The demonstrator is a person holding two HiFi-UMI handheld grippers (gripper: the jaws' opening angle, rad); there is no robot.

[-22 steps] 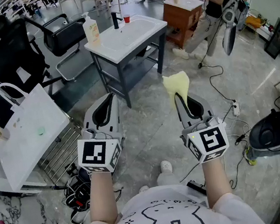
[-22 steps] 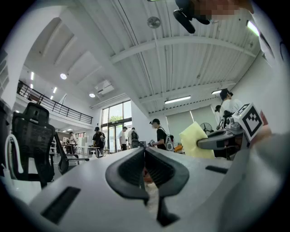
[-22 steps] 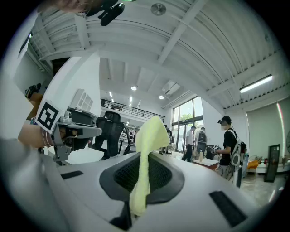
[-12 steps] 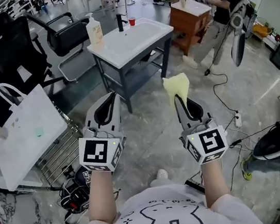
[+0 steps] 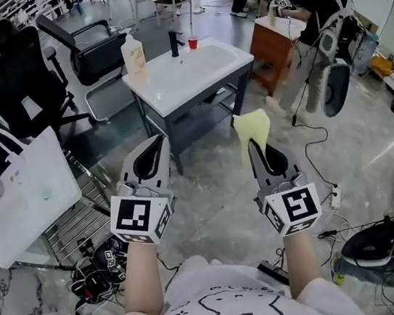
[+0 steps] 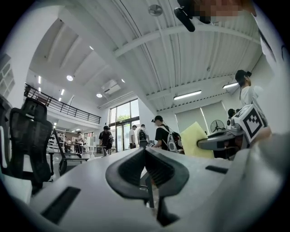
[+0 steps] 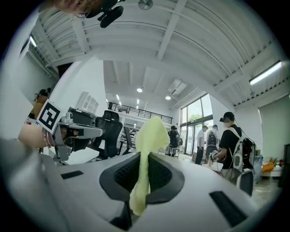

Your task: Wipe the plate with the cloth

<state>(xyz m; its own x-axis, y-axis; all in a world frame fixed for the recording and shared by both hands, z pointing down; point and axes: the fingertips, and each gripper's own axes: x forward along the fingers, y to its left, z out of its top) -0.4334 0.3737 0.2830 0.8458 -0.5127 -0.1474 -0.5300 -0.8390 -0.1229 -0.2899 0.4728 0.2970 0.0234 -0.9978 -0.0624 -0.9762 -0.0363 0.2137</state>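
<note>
Holds the left gripper (image 5: pixel 156 141) and the right gripper (image 5: pixel 251 142) out level, side by side, above a grey stone floor (image 5: pixel 216 187). Clamps the left jaws fully together on nothing. Pinches a pale yellow cloth (image 5: pixel 252 127) in the right jaws, low on the fabric, leaving the top standing free past the tips. Faces, further off, a white sink table (image 5: pixel 162 96) bearing a soap bottle (image 5: pixel 133 54), black tap (image 5: pixel 174 43) and red cup (image 5: pixel 193 42). Beyond, a person in black (image 5: pixel 321 6).

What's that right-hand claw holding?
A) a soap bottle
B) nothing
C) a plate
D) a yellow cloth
D: the right gripper is shut on the yellow cloth, which sticks out past its tips.
</note>
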